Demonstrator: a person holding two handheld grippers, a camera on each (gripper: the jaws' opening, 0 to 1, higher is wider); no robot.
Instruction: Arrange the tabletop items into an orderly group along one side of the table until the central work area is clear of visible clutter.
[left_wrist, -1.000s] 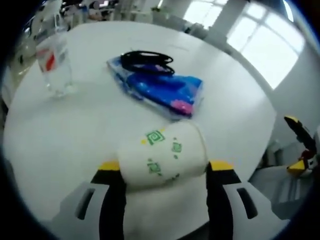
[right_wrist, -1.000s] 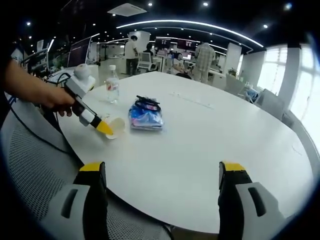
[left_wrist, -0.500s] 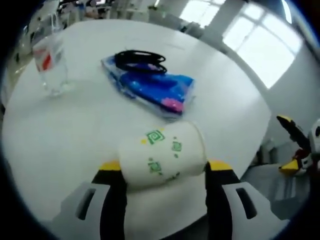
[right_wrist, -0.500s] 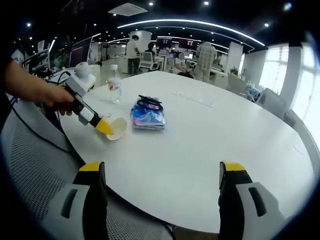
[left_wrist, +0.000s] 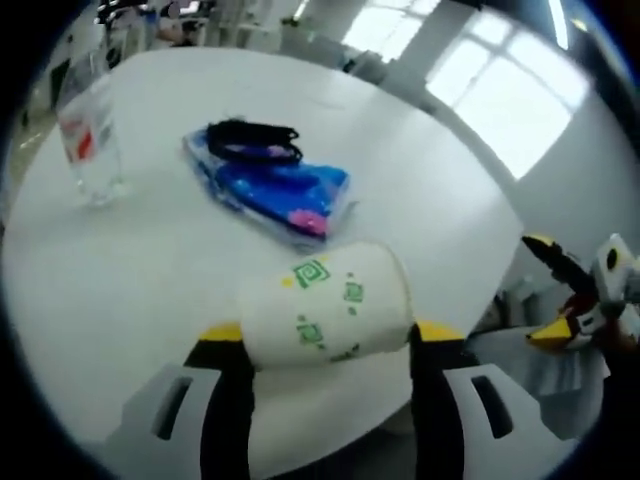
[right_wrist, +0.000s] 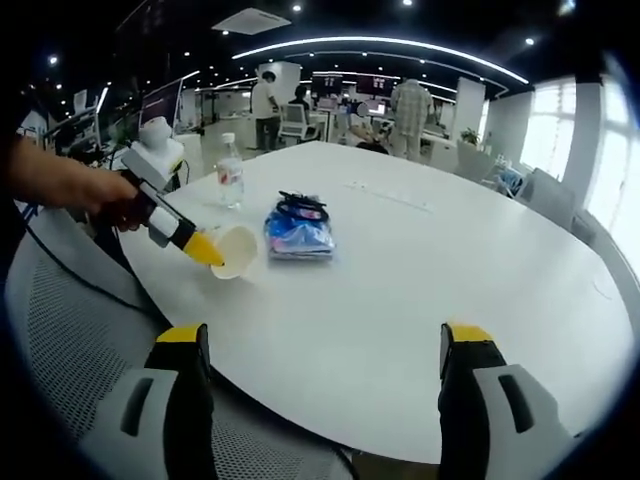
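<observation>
Though gripped, paper cup (left_wrist: 325, 310) base hidden behind left gripper (left_wrist: 327, 345).

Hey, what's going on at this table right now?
A person is tidying a round white table with two handheld grippers. The left gripper is shut on a paper cup, held over the near edge, close to a blue packet with a black band on it and a water bottle. The right gripper is open and holds nothing.

Left gripper (right_wrist: 208, 250): yellow tips, black jaws, grey mounts.
</observation>
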